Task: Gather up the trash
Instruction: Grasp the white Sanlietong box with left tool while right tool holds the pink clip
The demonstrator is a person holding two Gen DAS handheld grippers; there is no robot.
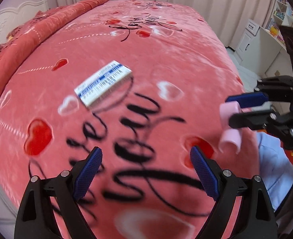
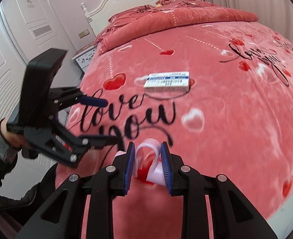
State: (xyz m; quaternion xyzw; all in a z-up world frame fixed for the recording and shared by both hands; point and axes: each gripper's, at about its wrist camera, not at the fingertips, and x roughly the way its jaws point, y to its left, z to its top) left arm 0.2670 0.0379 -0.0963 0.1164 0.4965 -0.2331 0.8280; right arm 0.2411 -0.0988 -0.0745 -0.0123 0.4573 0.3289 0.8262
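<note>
A: Left wrist view, item one?

B: Left gripper [image 1: 146, 171], lower centre of the frame, jaws standing wide apart and holding nothing. It is hovering over the pink bedspread [image 1: 196, 59].

A: Item two?

B: Small white-and-blue box [image 1: 103, 82], lying flat on the bedspread, left of centre, well apart from both grippers. I am reading it as the trash that is waiting to be picked up.

A: Item three?

B: Right gripper [image 1: 229, 109], at the right edge, jaws clamped on a curled pale pink plastic strip [image 1: 229, 137] that is dangling below them.

A: Right wrist view?

B: Right gripper [image 2: 148, 161], lower centre, blue pads pinching the pink strip [image 2: 147, 150], which is arching up between them. The box [image 2: 167, 79] is sitting above centre. The left gripper [image 2: 104, 119] is showing at mid-left, jaws spread, with the person's hand [image 2: 10, 135] behind it.

A: Risks?

B: The strip is springy and caught only in part, so in my judgement it is liable to slip out if the pinch eases. The plush bedspread is giving way underfoot, as it were; spread fingers coming down on the box may be snagging pile or pushing the box aside rather than closing on its sides.
</note>
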